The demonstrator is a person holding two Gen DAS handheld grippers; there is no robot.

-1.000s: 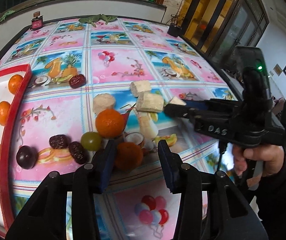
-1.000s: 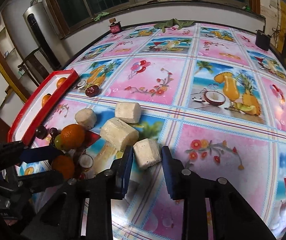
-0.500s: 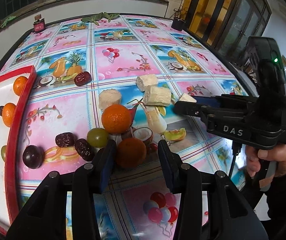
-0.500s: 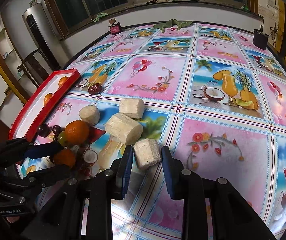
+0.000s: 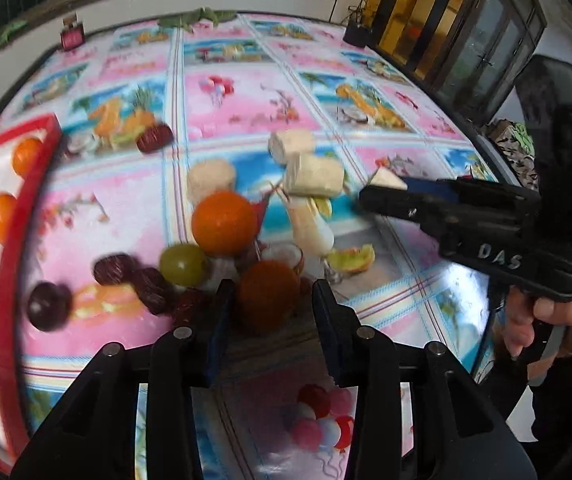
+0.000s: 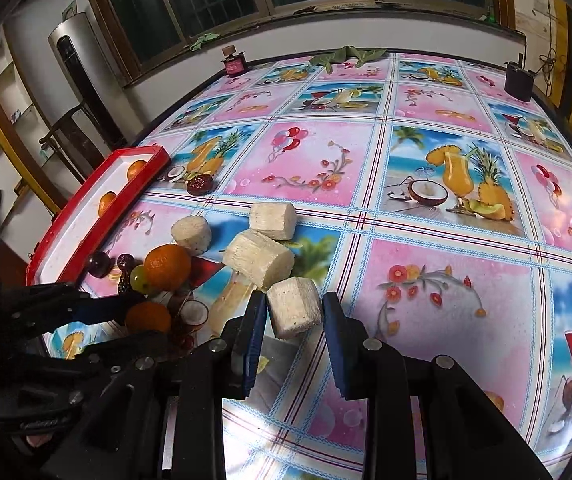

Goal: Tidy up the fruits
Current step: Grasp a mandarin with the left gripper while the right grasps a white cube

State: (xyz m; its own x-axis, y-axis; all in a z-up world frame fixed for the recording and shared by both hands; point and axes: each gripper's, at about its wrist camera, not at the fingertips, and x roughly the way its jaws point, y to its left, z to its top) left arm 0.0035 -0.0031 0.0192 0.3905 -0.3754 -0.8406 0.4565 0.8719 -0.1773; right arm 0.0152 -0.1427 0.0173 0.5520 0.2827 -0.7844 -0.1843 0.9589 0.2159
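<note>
A small orange (image 5: 270, 300) sits between the fingers of my left gripper (image 5: 270, 286), which is shut on it just above the patterned tablecloth; the left wrist view is blurred. The right wrist view shows the same orange (image 6: 148, 316) pinched in the left gripper (image 6: 134, 322). My right gripper (image 6: 293, 300) is shut on a white cut chunk (image 6: 293, 312), both pads against its sides. A larger orange (image 5: 224, 222), a green grape (image 5: 184, 264), dark dates (image 5: 114, 268) and a plum (image 5: 48, 306) lie close by.
A red-rimmed white tray (image 5: 18, 232) at the left holds oranges (image 5: 0, 212). More white chunks (image 6: 260, 258) lie mid-table and a lone date (image 6: 200, 184) near the tray corner. A small box (image 6: 519, 78) and a bottle (image 6: 234, 62) stand at the far edge. A person's hand (image 5: 553, 320) grips the right tool.
The left jaws have drawn in slightly around the small orange, and the left view has shifted a little and blurred. The right gripper keeps the white chunk and has hardly moved.
</note>
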